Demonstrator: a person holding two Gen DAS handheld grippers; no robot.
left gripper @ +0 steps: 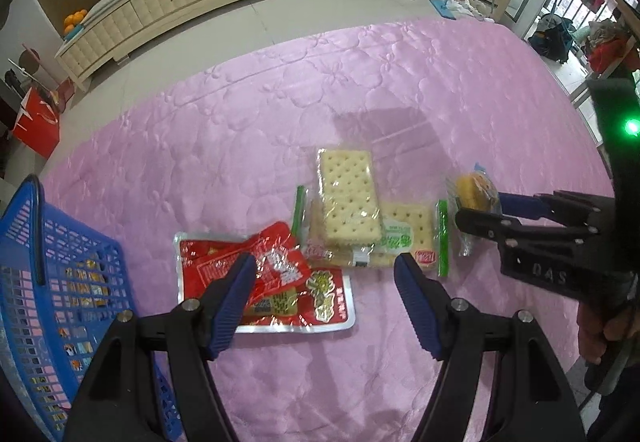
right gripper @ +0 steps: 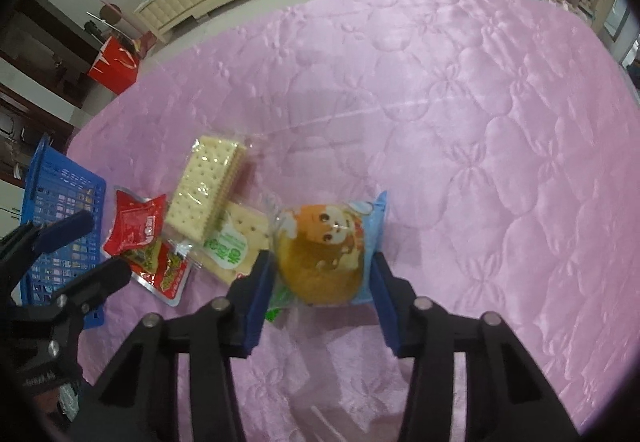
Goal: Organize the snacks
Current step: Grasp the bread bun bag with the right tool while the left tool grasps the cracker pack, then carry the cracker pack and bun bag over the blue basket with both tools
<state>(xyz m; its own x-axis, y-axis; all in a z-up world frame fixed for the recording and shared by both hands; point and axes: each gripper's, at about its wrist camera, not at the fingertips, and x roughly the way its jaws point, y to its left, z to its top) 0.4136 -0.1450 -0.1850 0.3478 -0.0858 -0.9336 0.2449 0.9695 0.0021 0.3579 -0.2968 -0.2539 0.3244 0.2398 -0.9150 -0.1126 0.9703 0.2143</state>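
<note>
Right gripper (right gripper: 322,284) pinches the wrapped bun (right gripper: 320,262) by both sides (blue wrapper, cartoon face) on the pink quilt (right gripper: 480,122). Left gripper (left gripper: 324,282) hangs spread above the red snack packets (left gripper: 256,274), cracker packs (left gripper: 350,198) at 12 o'clock, blue basket (left gripper: 52,282) at 9 o'clock.

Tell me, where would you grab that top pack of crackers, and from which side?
Grip the top cracker pack across its narrow width, on the two long edges, coming from above. It lies flat but tilted on another cracker pack, so the long sides are likely easiest for the open left gripper.
</note>
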